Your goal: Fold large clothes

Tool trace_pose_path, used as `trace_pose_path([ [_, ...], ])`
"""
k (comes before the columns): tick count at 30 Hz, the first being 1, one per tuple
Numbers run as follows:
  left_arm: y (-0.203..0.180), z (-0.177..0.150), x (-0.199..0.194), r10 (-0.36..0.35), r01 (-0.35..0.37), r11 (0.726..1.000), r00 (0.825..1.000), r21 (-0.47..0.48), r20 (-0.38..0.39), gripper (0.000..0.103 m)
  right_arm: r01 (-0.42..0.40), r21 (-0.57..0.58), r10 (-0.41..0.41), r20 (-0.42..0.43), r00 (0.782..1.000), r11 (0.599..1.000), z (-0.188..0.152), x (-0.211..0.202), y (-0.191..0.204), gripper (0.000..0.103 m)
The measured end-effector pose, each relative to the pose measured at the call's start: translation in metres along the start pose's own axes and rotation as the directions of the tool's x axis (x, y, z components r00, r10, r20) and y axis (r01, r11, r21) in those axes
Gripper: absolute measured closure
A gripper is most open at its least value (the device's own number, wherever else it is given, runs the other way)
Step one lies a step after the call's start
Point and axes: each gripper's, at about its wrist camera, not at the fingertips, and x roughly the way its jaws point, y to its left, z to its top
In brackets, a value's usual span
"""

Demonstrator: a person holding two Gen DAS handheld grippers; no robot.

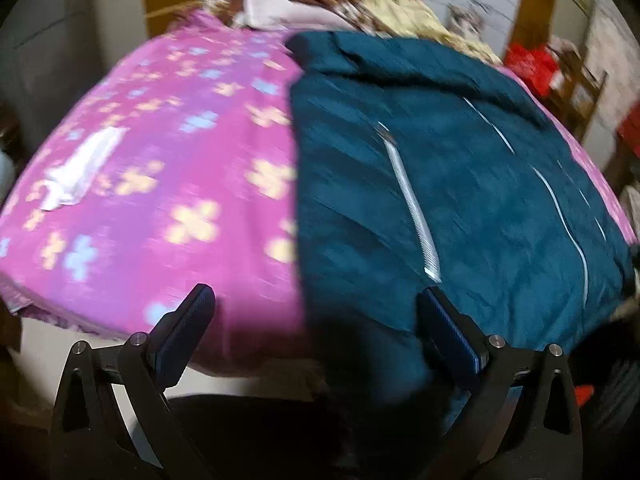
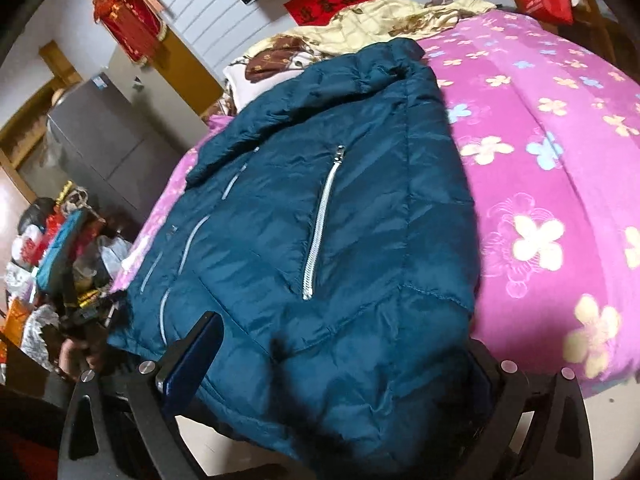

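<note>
While the teal jacket lies on the pink floral bedspread, your left gripper hangs wide open, empty; your right gripper straddles the hem, unclamped

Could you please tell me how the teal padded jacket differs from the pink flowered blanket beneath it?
The teal padded jacket is plain, with silver zips; the pink flowered blanket carries yellow and blue blossoms. The jacket covers only one strip of the bed; the blanket spreads across it. The jacket's hem hangs between the right gripper's open fingers; the blanket does not. Both lie flat.
</note>
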Motion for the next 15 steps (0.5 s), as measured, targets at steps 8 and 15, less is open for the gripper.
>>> trace_pose_path([
  [8,-0.019,0.003,0.000,-0.265,0.265,0.964,0.964,0.029,0.012,0.001,-0.006,0.007,0.006,0.067,0.998,1.000,0.010,0.011,-0.002,0.000],
  [15,0.008,0.002,-0.002,-0.366,0.368,0.925,0.930,-0.092,0.038,0.030,-0.027,0.001,0.027,0.039,0.999,1.000,0.003,0.004,-0.001,0.000],
])
